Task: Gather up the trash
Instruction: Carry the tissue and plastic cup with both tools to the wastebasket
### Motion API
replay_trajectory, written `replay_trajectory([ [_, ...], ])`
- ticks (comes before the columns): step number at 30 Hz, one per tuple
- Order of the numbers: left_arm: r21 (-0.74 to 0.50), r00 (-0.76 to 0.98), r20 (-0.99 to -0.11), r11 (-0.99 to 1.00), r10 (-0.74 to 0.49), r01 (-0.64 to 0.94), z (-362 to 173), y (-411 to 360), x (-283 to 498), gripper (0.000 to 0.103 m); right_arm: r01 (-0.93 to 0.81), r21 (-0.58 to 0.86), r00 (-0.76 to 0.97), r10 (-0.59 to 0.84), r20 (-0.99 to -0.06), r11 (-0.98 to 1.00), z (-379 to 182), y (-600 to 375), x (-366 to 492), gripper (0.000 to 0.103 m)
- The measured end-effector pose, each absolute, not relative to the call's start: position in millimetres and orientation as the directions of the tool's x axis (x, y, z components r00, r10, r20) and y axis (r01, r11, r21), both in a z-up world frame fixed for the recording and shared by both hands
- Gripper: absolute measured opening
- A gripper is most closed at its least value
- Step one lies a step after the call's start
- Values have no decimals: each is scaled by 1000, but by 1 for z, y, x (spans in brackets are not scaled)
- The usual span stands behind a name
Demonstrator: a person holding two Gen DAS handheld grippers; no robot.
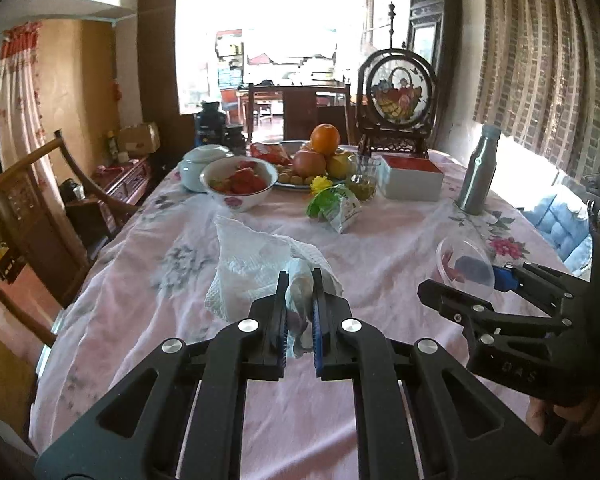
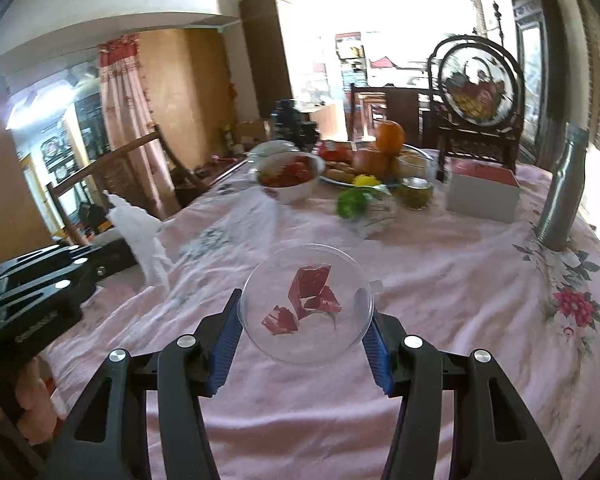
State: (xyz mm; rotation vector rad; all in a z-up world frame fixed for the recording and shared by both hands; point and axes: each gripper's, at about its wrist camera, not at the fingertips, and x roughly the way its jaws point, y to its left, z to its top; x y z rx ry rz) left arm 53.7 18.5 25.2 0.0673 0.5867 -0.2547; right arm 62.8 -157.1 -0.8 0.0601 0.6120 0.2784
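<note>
Left gripper (image 1: 300,280): its two fingers are almost shut. They pinch a bunched end of the white tissue (image 1: 252,264). It is held up over the near part of the table.
Tissue: big, white and crumpled. The rest of it spreads out past the fingers toward the red bowl. I cannot tell if it touches the cloth. From the right camera it sticks up like a white flag (image 2: 140,232) at the left gripper's tip (image 2: 112,258).
Right gripper (image 2: 306,308): its fingers are wide apart, with a blue pad on each side. They squeeze the clear dish (image 2: 256,336) by its two edges. In the left camera this gripper (image 1: 472,284) is off to the right.
Dish: round, see-through plastic, tilted toward the camera. It is held above the cloth (image 2: 440,264).
Red bits (image 2: 312,284): small folded red scraps lie in the dish.
Cloth: pink with flowers, wrinkled, all over the table.
Far end of table: a bowl (image 1: 240,182) of red food, a plate of fruit with an orange (image 1: 325,139) on top, a white box (image 1: 412,176) and a green packet (image 1: 336,206).
Bottle (image 1: 479,170): silver, standing up on the right side.
</note>
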Motion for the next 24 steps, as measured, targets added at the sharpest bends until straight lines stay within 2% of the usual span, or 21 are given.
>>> replay_trajectory([
  [12,-65,859,-503,995,-99,76,24,105,-24,11,-404,117,725,396,-563,907,-1,-70,4,55],
  [24,-95,844,-519,972,137,-216,-6,221,-102,11,-637,90,579,552,-600,765,-11,51,-39,55],
])
